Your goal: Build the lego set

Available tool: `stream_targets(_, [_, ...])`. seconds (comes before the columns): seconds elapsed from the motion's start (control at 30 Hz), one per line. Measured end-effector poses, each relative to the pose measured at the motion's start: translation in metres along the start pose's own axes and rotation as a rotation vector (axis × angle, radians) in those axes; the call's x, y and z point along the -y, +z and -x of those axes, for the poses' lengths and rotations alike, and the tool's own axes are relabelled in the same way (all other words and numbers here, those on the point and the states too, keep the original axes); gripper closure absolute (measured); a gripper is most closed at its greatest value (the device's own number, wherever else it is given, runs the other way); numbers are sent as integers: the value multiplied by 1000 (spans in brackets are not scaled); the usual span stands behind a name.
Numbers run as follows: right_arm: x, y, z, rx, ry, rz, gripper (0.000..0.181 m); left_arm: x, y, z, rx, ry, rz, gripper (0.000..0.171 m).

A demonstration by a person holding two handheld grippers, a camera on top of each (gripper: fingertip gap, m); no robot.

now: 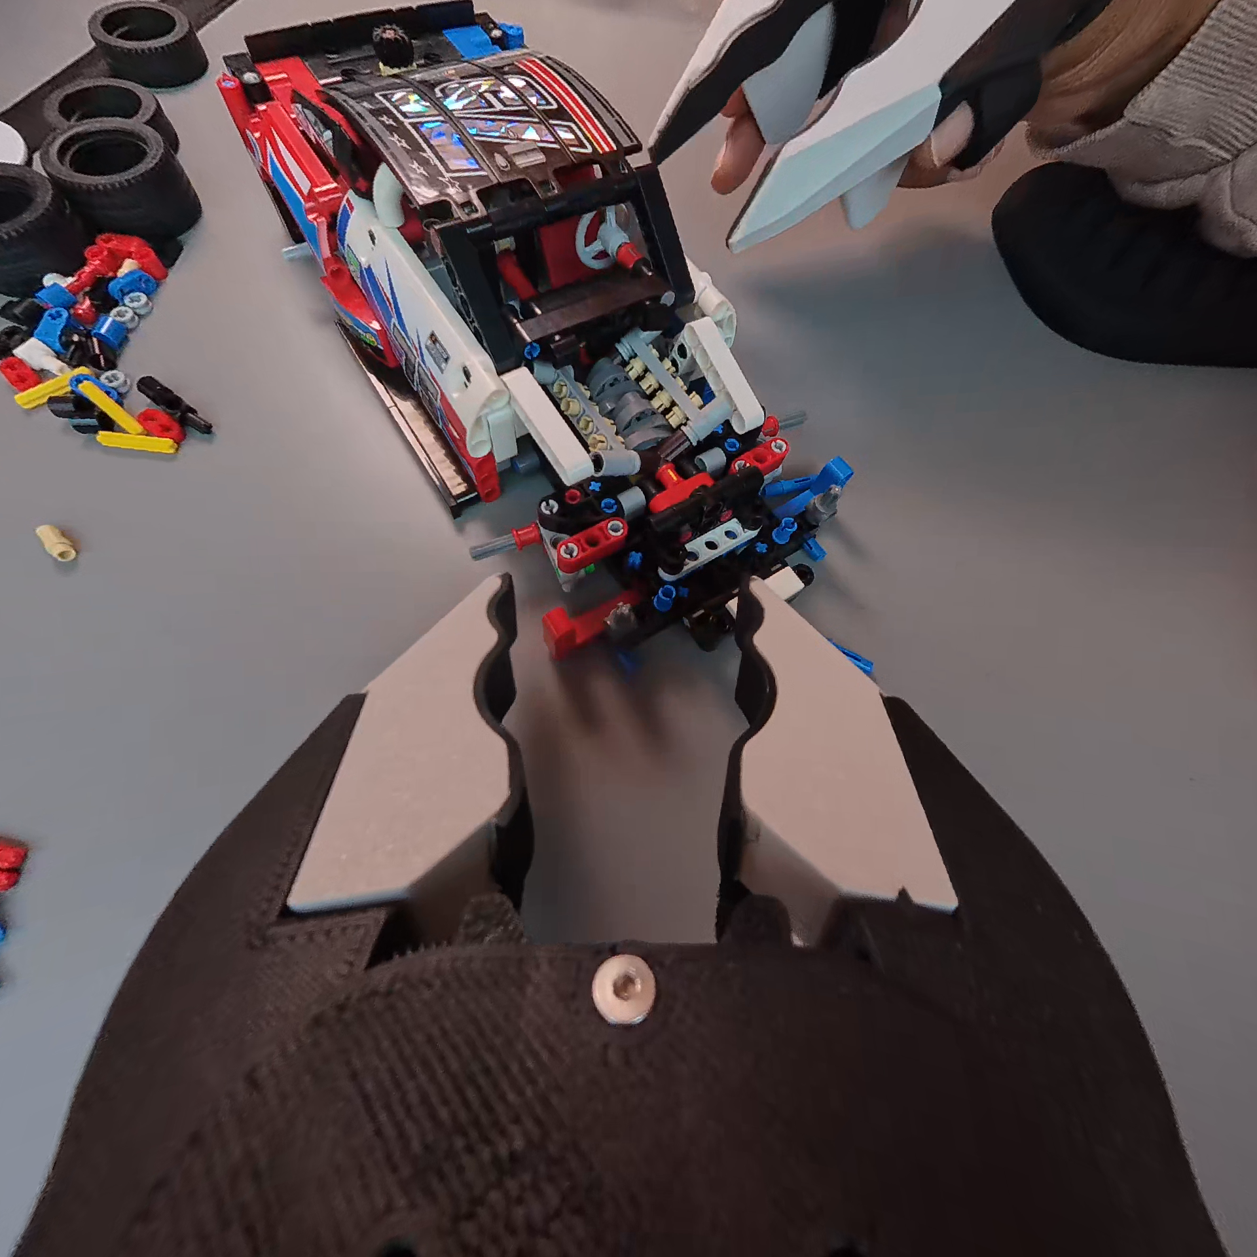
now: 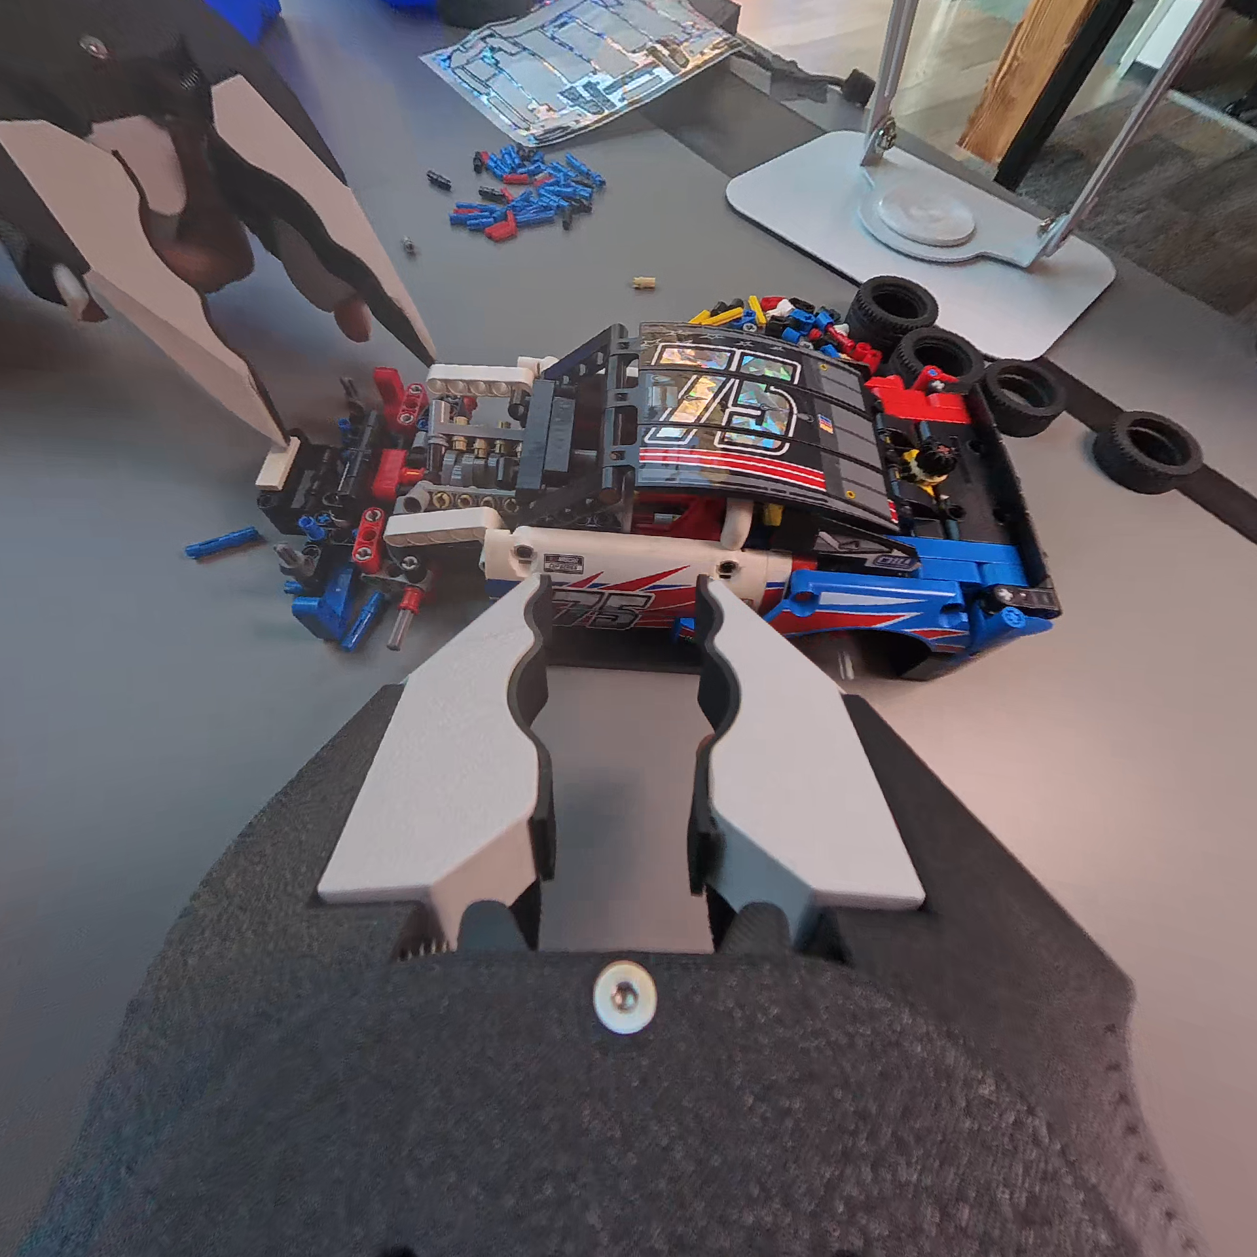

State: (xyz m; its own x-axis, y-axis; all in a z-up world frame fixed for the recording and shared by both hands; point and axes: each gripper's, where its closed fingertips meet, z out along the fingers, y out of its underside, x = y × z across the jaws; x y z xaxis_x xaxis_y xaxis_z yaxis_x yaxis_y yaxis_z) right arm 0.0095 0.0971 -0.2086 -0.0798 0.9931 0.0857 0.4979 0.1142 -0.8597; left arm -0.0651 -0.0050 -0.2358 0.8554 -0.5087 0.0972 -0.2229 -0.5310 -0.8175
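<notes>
A partly built Lego race car (image 1: 435,286) lies on the grey table (image 1: 952,612), with a black stickered roof and red, white and blue sides. Its bare front end (image 1: 680,537) of black, red and blue beams faces my left gripper (image 1: 626,598). That gripper is open and empty, one fingertip on each side of the front end. Its right fingertip is beside a small white piece (image 1: 789,581). My right gripper (image 2: 622,592) is open and empty, close to the car's white side panel (image 2: 612,564). The left gripper also shows in the right wrist view (image 2: 350,398), and the right gripper in the left wrist view (image 1: 694,197).
Several black tyres (image 1: 122,163) and a pile of small red, blue and yellow parts (image 1: 95,340) lie left of the car. A loose tan piece (image 1: 58,543) lies alone. A sticker sheet (image 2: 578,61), a pile of blue pins (image 2: 530,197) and a monitor stand base (image 2: 918,224) are beyond the car. My left gripper's tips are some 15 cm from the loose tan piece (image 1: 58,543). Look for it in the right wrist view (image 2: 643,283) too.
</notes>
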Motion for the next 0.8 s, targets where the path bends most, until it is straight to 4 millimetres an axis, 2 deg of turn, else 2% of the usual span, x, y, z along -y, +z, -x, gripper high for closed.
stream_targets(0.1, [-4,6,8,8,-38,10,142,-7,4,10,66,13,32,123])
stream_targets(0.2, [-8,11,11,-4,-90,47,145,-7,5,10,59,4,27,122])
stream_targets(0.27, [-7,7,18,15,-122,68,149,-7,5,11,63,4,23,123])
stream_targets(0.33, [-7,-1,44,141,-153,95,155,-7,5,12,67,-1,20,125])
stream_targets(0.4, [-19,-6,79,306,-186,165,157,-7,4,16,79,-16,19,128])
stream_targets(0.5, [-37,2,101,340,-281,243,163,-6,2,22,99,-34,9,132])
stream_targets(0.63, [-35,19,96,251,-247,286,165,-7,1,27,108,-55,-3,132])
stream_targets(0.8, [-37,22,102,259,-298,348,178,-7,1,27,111,-58,-10,132])
